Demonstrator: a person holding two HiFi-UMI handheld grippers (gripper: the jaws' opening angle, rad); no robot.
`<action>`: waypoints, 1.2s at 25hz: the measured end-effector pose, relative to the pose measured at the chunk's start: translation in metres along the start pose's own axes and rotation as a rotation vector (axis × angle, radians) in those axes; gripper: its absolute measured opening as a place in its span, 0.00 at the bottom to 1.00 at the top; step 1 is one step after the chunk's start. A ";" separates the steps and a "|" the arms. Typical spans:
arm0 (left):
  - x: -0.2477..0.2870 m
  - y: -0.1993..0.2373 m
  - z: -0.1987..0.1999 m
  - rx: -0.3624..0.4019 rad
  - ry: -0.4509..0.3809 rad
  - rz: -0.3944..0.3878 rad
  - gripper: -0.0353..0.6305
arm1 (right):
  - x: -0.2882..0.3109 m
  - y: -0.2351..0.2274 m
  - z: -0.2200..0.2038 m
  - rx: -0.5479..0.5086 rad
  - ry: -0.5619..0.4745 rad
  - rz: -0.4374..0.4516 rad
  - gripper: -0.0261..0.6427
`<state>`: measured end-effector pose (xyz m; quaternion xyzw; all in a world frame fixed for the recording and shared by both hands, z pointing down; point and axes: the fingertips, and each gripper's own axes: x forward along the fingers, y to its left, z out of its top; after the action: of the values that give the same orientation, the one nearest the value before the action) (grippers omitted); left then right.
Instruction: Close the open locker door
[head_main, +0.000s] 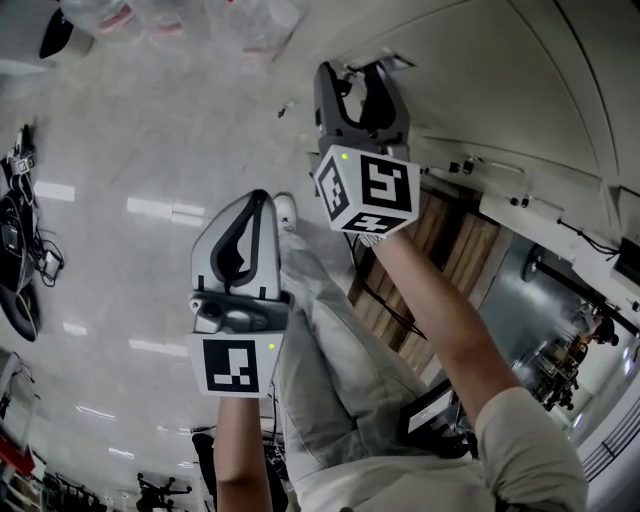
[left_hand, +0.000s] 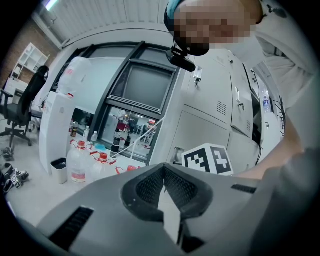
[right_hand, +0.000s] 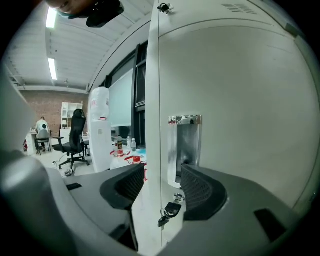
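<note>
The door (right_hand: 240, 125) looks still ajar; pushing it shut remains. The right gripper (right_hand: 161, 175) has its fingers (right_hand: 200, 190) spread either side of the door's edge; the left gripper (left_hand: 164, 170) fingers are pressed together.

Readable text: none in any view (not one letter or digit comes out).
Left marker cube (head_main: 238, 366): black-and-white square pattern, no writing.
Right marker cube (head_main: 370, 190): the same kind of pattern on each face that shows, no writing.
Bottle label (left_hand: 79, 172): a pale band, print too small to read.
Locker door (right_hand: 240, 90): a small plate (right_hand: 184, 120) above the handle recess, red spot at one end, illegible.
Tall white unit (right_hand: 99, 125): red mark on its front, illegible.
</note>
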<state>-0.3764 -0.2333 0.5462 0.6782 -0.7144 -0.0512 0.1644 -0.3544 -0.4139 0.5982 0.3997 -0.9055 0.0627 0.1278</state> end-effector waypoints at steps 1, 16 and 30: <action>-0.001 -0.001 -0.001 0.001 0.001 0.001 0.06 | -0.002 0.000 0.000 -0.003 0.001 0.004 0.36; -0.034 -0.031 0.002 0.034 -0.009 -0.004 0.06 | -0.064 0.022 0.004 -0.019 -0.025 0.120 0.19; -0.114 -0.069 0.033 0.079 -0.039 0.055 0.06 | -0.191 0.071 0.034 -0.024 -0.023 0.489 0.08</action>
<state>-0.3177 -0.1311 0.4761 0.6631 -0.7373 -0.0318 0.1250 -0.2897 -0.2380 0.5112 0.1676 -0.9775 0.0765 0.1031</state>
